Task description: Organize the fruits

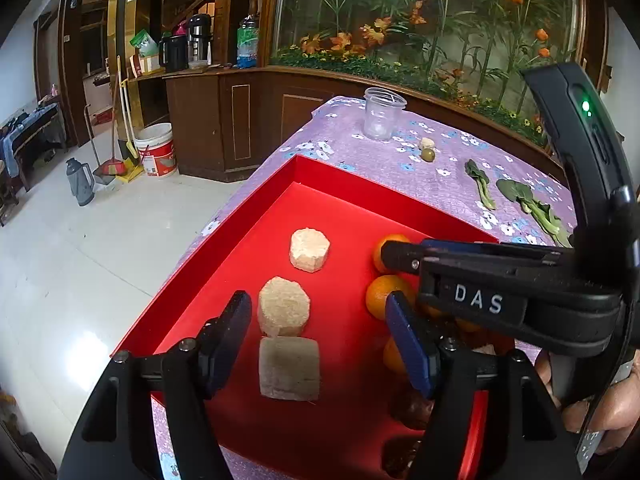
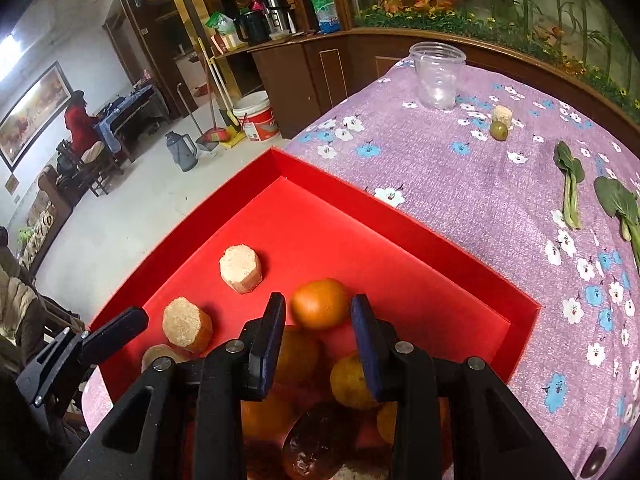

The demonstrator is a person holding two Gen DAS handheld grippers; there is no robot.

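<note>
In the left wrist view, the left gripper (image 1: 318, 316) hangs with fingers spread, empty, over beige blocks (image 1: 283, 306) in the red tray (image 1: 400, 192). In the right wrist view, the right gripper (image 2: 318, 318) is likewise parted and empty, above the oranges (image 2: 320, 303) at lower centre. A clear cup (image 2: 438, 74) stands upper right on the bench (image 2: 460, 184).

A lived-in home: thermos flasks (image 1: 199, 37) on a wooden sideboard (image 1: 224, 120), broom (image 1: 116, 160) and bucket (image 1: 156, 150) on tiled floor (image 1: 80, 260), floral tablecloth (image 2: 460, 184).
</note>
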